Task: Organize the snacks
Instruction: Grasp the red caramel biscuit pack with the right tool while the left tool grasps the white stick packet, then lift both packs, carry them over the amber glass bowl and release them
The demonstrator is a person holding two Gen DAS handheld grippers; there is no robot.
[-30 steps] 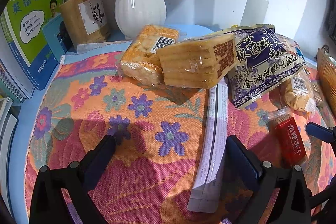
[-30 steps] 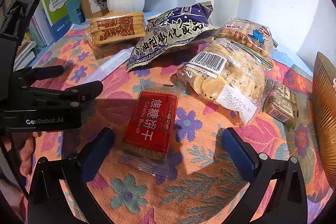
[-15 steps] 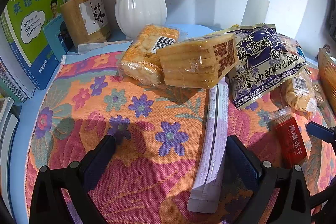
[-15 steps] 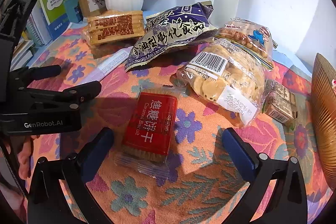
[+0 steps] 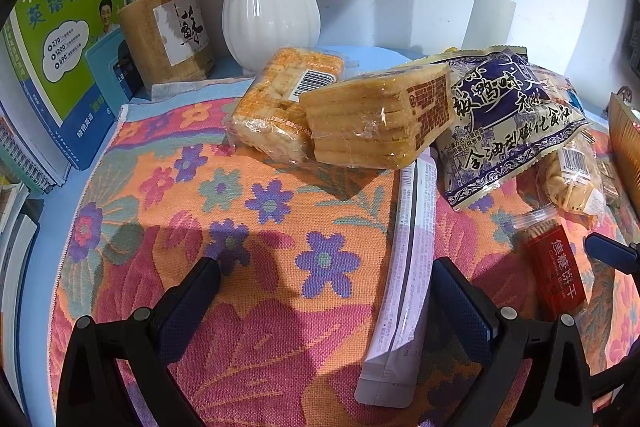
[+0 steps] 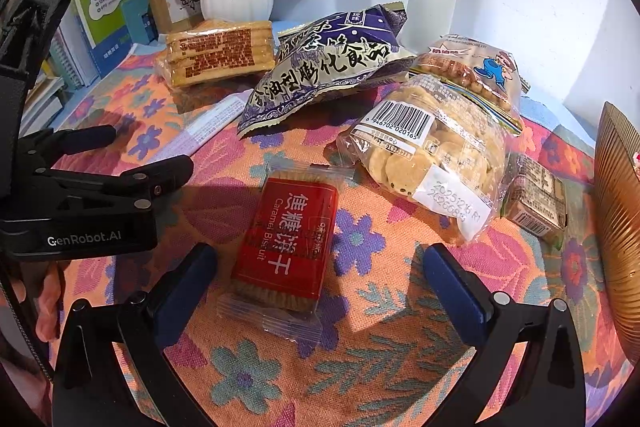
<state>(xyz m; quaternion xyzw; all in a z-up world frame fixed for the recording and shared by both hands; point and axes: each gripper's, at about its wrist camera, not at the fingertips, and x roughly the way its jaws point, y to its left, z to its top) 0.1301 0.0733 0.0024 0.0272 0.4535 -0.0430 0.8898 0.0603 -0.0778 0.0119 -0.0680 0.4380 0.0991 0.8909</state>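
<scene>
the left gripper (image 5: 326,301) was held wide open and empty, the long pale sachet (image 5: 404,279) just inside its right finger. the right gripper (image 6: 320,281) was spread wide too, nothing gripped, the red caramel biscuit pack (image 6: 288,239) lying between its fingers; probably best squeezed across the short sides.

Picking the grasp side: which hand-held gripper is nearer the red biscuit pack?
Right. The right hand-held gripper straddles the red biscuit pack, jaws open. The left hand-held gripper sits off to the pack's left, beside the long white packet.
</scene>
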